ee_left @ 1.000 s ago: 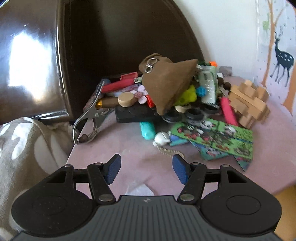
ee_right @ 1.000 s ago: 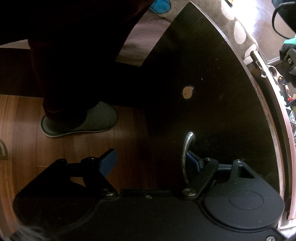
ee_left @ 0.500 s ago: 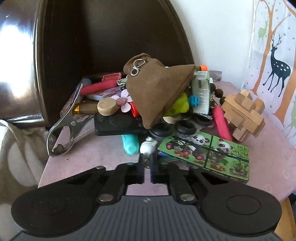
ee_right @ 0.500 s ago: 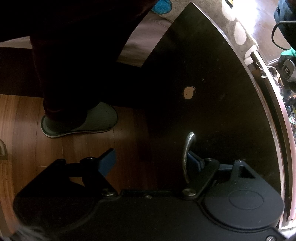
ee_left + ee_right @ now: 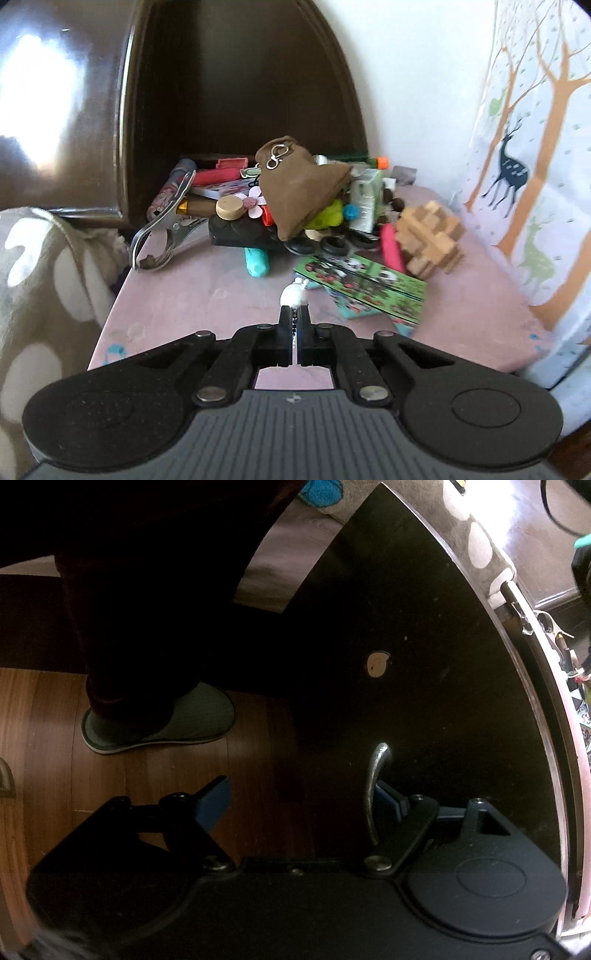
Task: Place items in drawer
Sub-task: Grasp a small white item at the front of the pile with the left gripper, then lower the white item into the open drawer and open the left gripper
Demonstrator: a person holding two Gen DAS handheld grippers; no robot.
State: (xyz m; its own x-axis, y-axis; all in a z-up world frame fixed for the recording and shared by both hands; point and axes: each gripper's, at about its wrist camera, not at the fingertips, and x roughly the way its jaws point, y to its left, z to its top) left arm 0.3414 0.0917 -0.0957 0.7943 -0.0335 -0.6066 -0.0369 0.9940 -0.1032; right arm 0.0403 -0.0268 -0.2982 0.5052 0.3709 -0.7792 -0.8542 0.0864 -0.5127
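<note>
In the left wrist view my left gripper is shut on the bead chain of a small white figurine keychain, held just above the pink tabletop. Behind it lies a pile of items: a brown pouch, a metal clamp, a teal tube, panda cards and a wooden puzzle. In the right wrist view my right gripper is open, its right finger behind the metal drawer handle on the dark drawer front.
A dark wooden headboard rises behind the pile. A spotted blanket lies left of the table. A deer-print curtain hangs on the right. A slippered foot stands on the wooden floor by the drawer.
My left gripper closed on the keychain's chain and drew back, lifting the white figurine away from the pile. The right gripper stayed at the drawer handle.
</note>
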